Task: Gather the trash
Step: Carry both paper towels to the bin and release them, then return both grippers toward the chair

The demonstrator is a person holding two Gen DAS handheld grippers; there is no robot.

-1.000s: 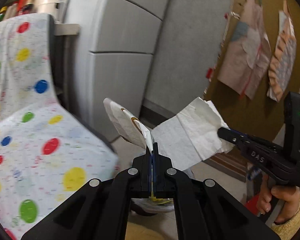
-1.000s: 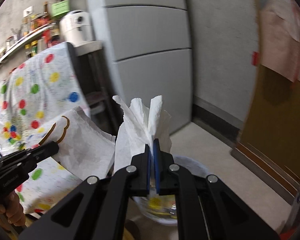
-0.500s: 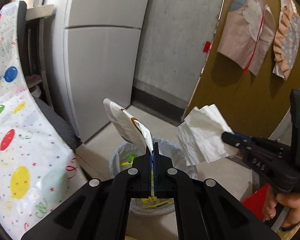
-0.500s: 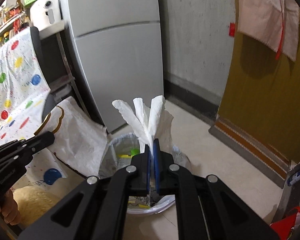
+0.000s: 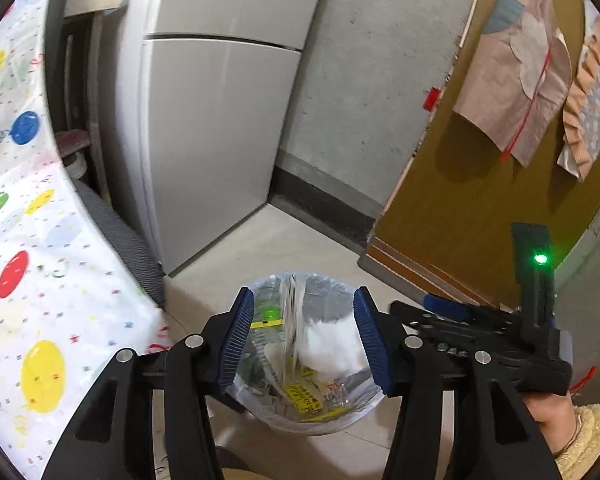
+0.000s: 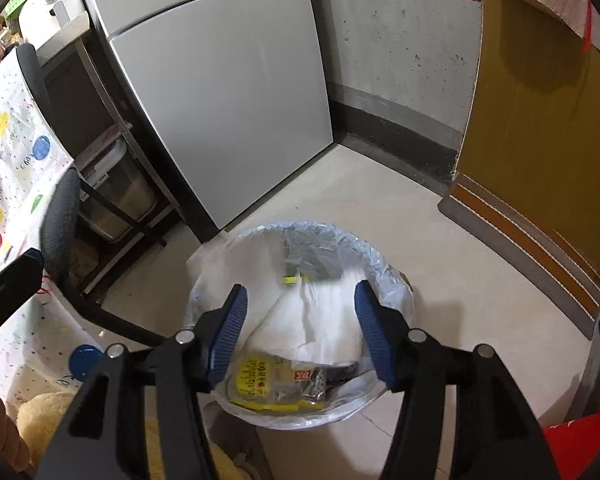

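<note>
A round trash bin (image 5: 320, 426) with a clear liner stands on the floor right under both grippers. My left gripper (image 5: 303, 305) hangs over it with its jaws opening, and nothing is pressed between the pads. A printed white paper (image 5: 290, 312) falls blurred between and below them. My right gripper (image 6: 302, 294) also has its jaws opening above the bin (image 6: 398, 280). A white paper towel (image 6: 320, 320) drops loose beneath it onto yellow wrappers (image 6: 256, 376). The right gripper (image 5: 420, 306) shows beside the left one.
A grey fridge (image 6: 228, 92) stands behind the bin. A chair with a dotted cover (image 5: 28, 300) is on the left and a brown door (image 6: 540, 120) on the right. A hand in a fuzzy yellow sleeve (image 5: 580, 436) holds the right gripper. A red bag (image 6: 580, 436) sits low right.
Both grippers sank toward the bin and went from shut to open. The printed paper and the paper towel left the jaws and are dropping into the bin.
</note>
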